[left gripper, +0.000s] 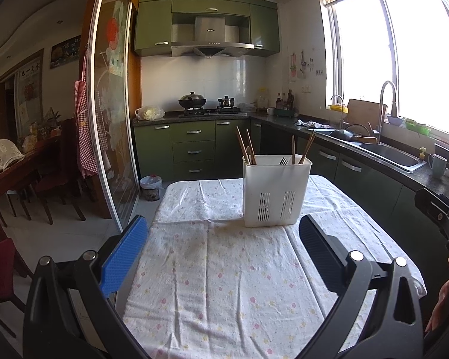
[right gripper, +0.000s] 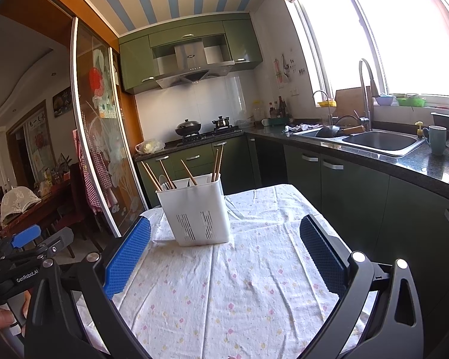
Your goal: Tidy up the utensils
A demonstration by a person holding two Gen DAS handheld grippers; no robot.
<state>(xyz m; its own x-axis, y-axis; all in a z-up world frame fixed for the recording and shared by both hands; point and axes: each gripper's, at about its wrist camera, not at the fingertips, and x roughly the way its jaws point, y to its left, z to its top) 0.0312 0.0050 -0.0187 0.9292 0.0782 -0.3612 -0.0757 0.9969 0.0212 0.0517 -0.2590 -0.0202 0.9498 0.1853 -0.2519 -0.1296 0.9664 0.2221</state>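
Note:
A white slotted utensil holder (left gripper: 275,193) stands upright on the flowered tablecloth (left gripper: 212,269). Several wooden chopsticks (left gripper: 243,148) and a metal fork (left gripper: 283,160) stick out of it. It also shows in the right wrist view (right gripper: 196,209), with chopsticks (right gripper: 217,161) leaning in it. My left gripper (left gripper: 223,233) is open and empty, held above the cloth just short of the holder. My right gripper (right gripper: 224,236) is open and empty, to the right of the holder and nearer than it. The left gripper also shows at the right view's left edge (right gripper: 30,245).
A green kitchen counter with a steel sink (right gripper: 380,142) and tall tap runs along the right. A hob with a black wok (left gripper: 192,101) is at the back. A glass sliding door (left gripper: 110,125) and dining chairs are to the left. A mug (right gripper: 435,139) stands by the sink.

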